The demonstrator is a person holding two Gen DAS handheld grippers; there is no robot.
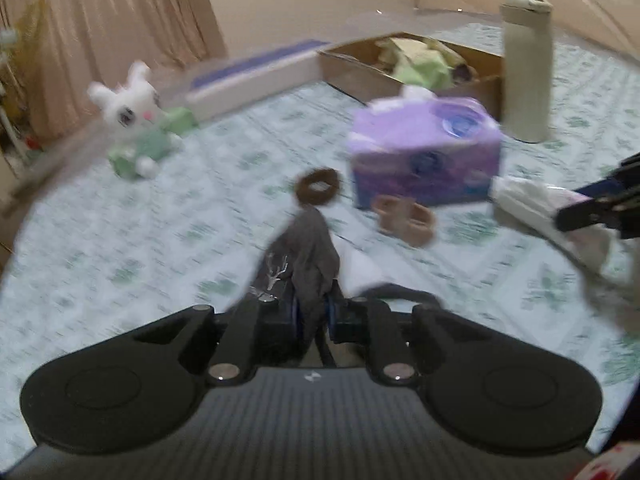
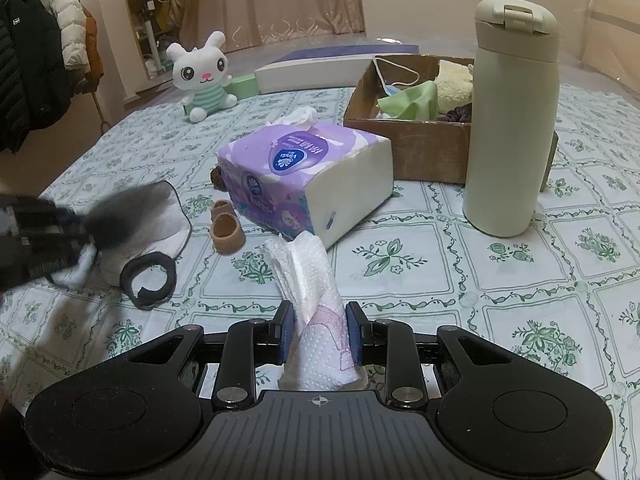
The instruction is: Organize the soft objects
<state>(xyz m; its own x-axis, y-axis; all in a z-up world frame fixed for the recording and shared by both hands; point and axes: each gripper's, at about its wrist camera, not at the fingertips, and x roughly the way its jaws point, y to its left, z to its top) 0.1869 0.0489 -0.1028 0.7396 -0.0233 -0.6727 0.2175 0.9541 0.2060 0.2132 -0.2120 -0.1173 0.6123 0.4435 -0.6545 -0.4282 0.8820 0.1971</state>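
On the patterned surface [image 2: 440, 264] a cardboard box [image 2: 424, 156] of soft items stands behind the purple tissue pack [image 2: 304, 176]. The right claw [image 2: 320, 334] is clamped on a folded white tissue [image 2: 316, 300]; the left claw [image 1: 312, 316] grips a dark grey cloth [image 1: 308, 256].

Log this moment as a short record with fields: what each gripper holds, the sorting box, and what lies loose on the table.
left gripper: shut on a grey cloth
right gripper: shut on a white tissue pack
cardboard box: open, holds a green cloth, a cream plush piece and a face mask
loose on table: purple tissue pack, tan socks, brown hair tie, black band
upright: cream flask, beside the box
far edge: bunny plush, sitting
blur: left wrist view is smeared
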